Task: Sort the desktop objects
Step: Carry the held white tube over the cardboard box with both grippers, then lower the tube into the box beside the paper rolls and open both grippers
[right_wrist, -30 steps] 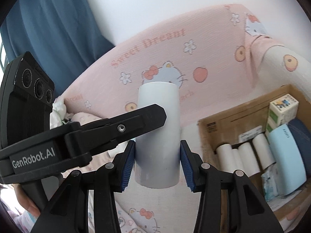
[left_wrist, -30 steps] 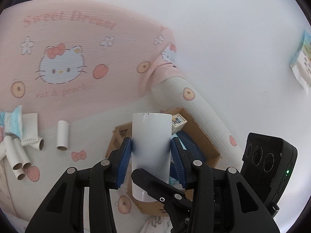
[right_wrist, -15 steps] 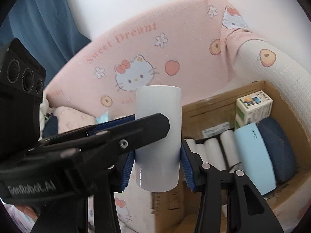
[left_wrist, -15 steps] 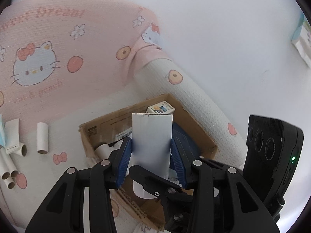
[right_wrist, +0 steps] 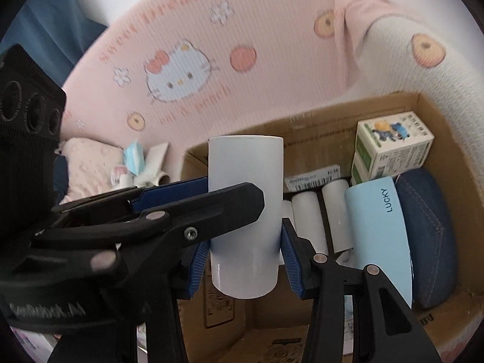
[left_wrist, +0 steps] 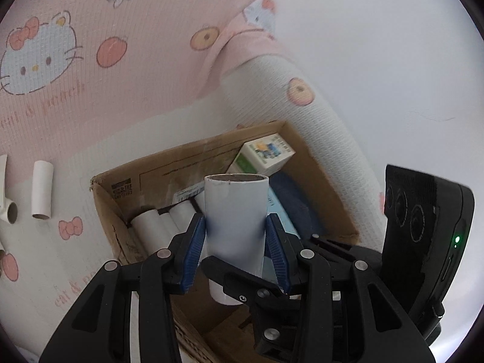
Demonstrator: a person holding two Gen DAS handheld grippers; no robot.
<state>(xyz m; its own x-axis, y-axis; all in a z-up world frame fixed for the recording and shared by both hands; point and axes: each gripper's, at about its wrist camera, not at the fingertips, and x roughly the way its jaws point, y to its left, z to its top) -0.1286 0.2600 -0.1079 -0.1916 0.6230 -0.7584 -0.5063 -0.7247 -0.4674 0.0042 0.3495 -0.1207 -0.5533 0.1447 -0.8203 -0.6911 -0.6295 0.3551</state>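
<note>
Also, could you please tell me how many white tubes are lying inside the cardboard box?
4, in a row by the cardboard box back wall: first tube, second tube, third tube, fourth tube. The held tube may hide more.

Soft bright daylight, washed out white at the upper right; fisheye bends the edges into black corners; the pink blanket (right_wrist: 187, 69) looks blurred
</note>
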